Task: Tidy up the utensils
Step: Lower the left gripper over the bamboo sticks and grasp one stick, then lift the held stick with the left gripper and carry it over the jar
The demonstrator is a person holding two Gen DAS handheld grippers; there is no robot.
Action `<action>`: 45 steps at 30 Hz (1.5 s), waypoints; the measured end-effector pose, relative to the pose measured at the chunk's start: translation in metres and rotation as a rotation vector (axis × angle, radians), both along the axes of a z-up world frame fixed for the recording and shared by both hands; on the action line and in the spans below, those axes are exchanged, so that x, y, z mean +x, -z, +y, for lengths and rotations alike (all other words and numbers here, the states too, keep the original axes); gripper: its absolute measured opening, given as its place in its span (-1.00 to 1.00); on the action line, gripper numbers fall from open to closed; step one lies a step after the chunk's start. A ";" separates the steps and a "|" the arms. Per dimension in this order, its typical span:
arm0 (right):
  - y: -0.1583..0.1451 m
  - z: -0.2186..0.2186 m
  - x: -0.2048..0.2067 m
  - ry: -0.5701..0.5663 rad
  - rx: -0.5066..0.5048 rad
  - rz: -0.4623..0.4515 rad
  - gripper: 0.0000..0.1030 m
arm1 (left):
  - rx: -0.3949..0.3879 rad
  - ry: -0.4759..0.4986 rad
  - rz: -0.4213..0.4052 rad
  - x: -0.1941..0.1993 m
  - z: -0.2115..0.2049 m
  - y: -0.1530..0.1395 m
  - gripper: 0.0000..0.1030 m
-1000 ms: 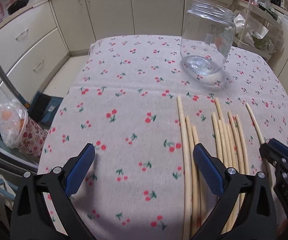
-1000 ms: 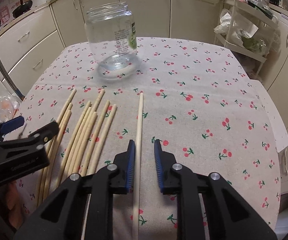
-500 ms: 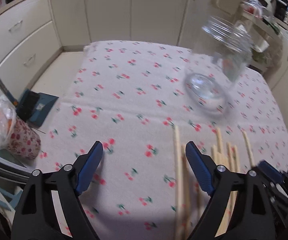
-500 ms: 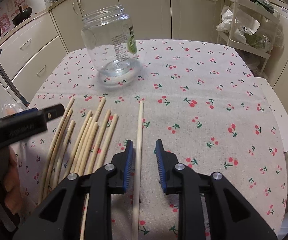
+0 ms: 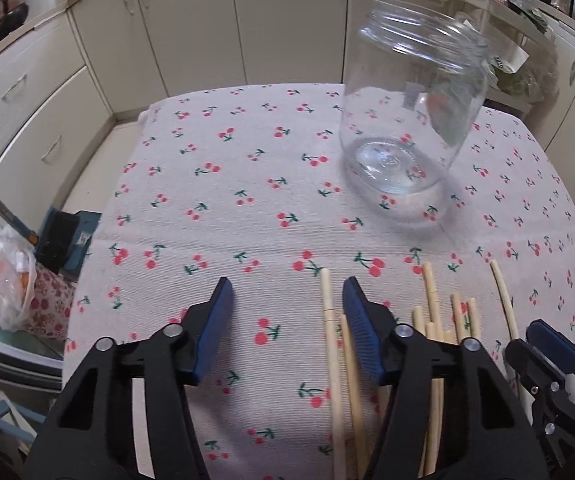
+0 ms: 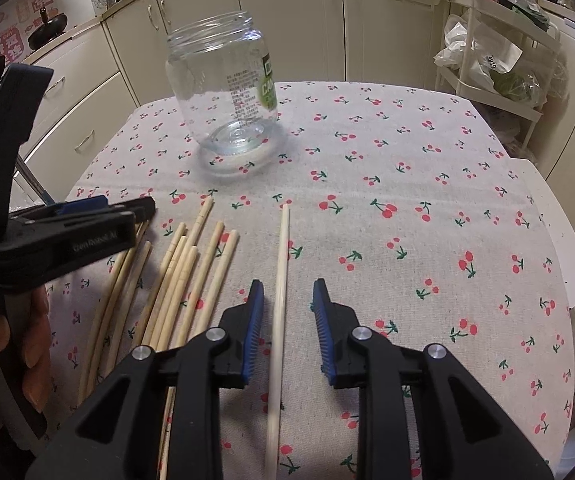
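The left gripper [image 5: 287, 308] hangs over the table's [image 5: 247, 152] near edge, its jaws just closing, two chopsticks [image 5: 333, 344] between them untouched; the right gripper [image 6: 287, 312] straddles a lone chopstick [image 6: 281, 264] (pads clear of it), jaws parted; the remaining sticks [image 6: 179, 276] lie bundled leftward; an upright glass jar [image 6: 225, 92] stands toward the far edge.

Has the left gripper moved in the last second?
Yes. In the right wrist view, the left gripper has moved up the clear glass jar's way along the pale wooden chopsticks, jaws closing on nothing.
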State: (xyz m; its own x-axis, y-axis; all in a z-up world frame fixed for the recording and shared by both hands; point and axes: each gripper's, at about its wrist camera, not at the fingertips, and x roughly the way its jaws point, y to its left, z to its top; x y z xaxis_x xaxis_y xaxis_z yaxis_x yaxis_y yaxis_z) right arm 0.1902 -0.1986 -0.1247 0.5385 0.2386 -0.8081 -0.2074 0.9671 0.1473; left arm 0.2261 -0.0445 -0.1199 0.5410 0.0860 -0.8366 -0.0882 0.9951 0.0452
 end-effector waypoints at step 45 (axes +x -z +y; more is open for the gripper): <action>0.003 -0.003 -0.001 -0.002 0.074 -0.013 -0.25 | -0.266 -0.049 -0.975 0.063 0.000 -0.226 -0.91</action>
State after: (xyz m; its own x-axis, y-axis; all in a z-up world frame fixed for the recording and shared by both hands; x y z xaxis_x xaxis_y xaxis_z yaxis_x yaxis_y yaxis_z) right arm 0.1890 -0.2018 -0.1281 0.5485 0.2985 -0.7811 -0.2120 0.9532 0.2154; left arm 0.2892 -0.0441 0.1061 0.9996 0.0017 -0.0265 -0.0093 0.9565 -0.2914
